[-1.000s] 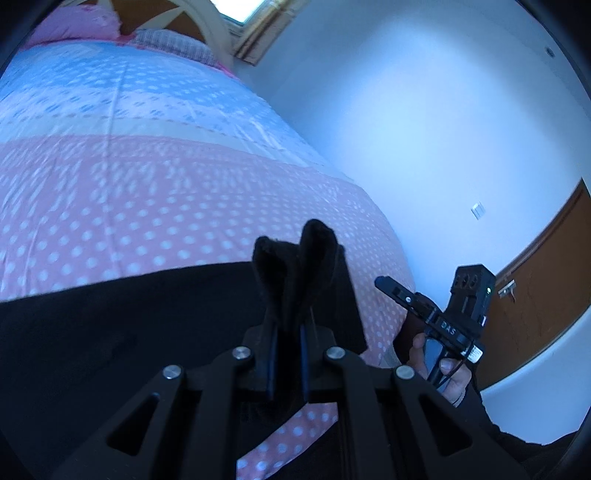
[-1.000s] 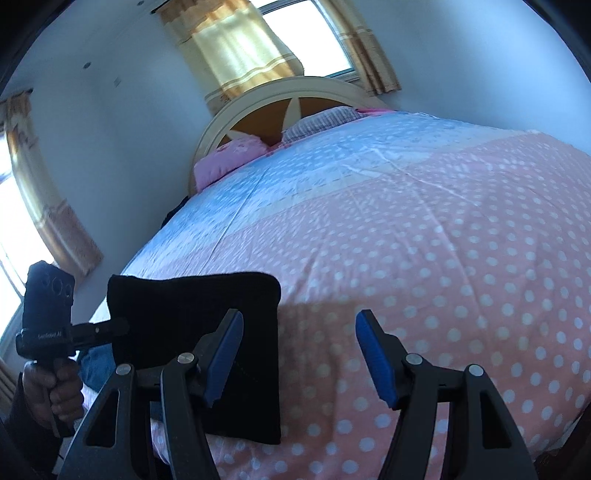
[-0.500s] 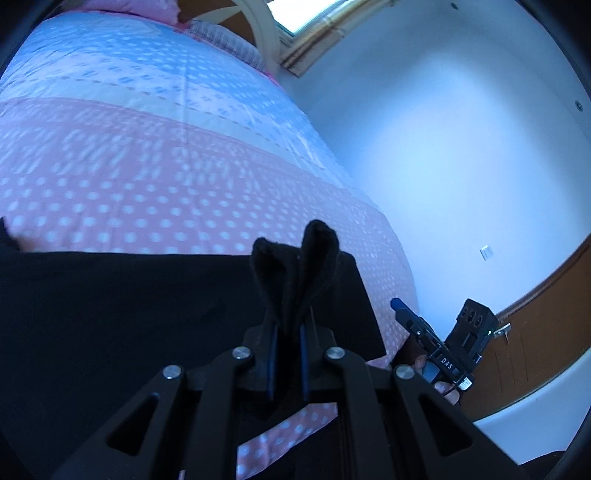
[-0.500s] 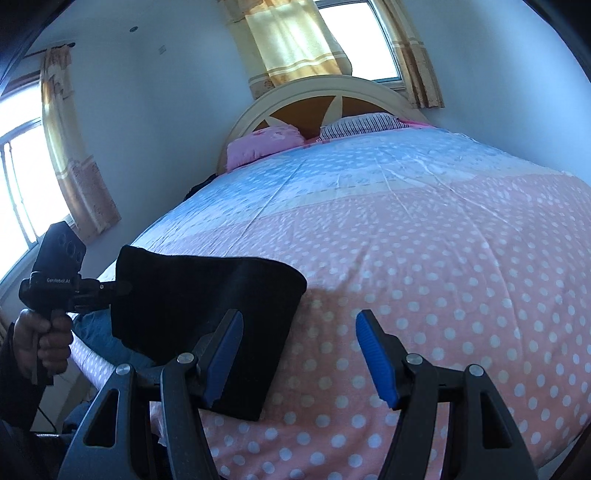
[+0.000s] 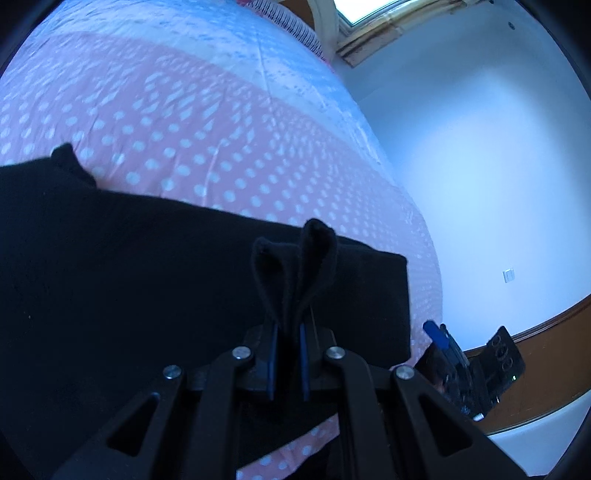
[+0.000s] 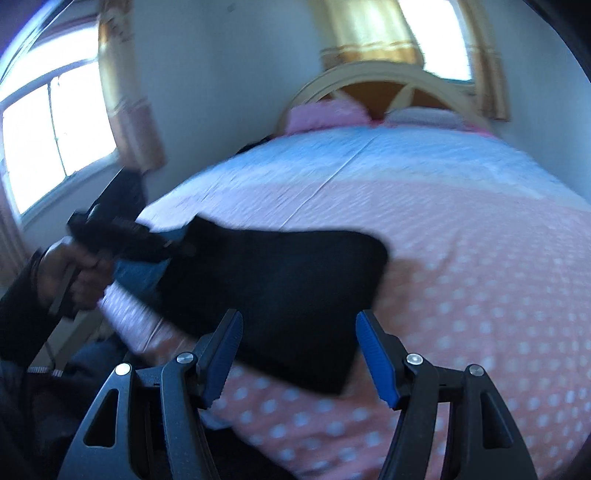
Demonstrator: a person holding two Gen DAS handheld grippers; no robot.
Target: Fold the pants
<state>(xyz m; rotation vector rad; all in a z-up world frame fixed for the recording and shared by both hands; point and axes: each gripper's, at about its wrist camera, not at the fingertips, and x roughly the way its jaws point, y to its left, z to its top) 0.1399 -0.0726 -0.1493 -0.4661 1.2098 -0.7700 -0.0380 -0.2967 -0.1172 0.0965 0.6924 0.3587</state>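
Pants pinched in left gripper, right gripper spread above the bed

Left wrist view: pants (image 5: 147, 295), black, lie folded across the near part of the bed (image 5: 221, 129), which wears a pink cover with white dots and a pale blue band further up. The left gripper (image 5: 287, 363) is clenched on a bunch of the black cloth, and two loops of that cloth stand up just beyond its blue pads. The pants' right edge ends in a squarish corner, with dotted cover showing past it. The right gripper (image 5: 439, 338) shows low at the right, off the bed's edge, against a blue wall with a brown skirting band.

Right wrist view: blurred by motion. The right gripper (image 6: 297, 354) has its jaws wide apart, nothing between the blue pads (image 6: 378, 358). The pants (image 6: 280, 288) lie on the near left part of the bed (image 6: 461, 240), their near edge just beyond the fingertips. At the left, a hand (image 6: 77, 277) in a dark sleeve holds the left gripper (image 6: 173, 245) at the pants' far left corner. Pillows (image 6: 325, 114), a curved headboard (image 6: 380, 79) and yellow curtains (image 6: 369, 29) sit behind.
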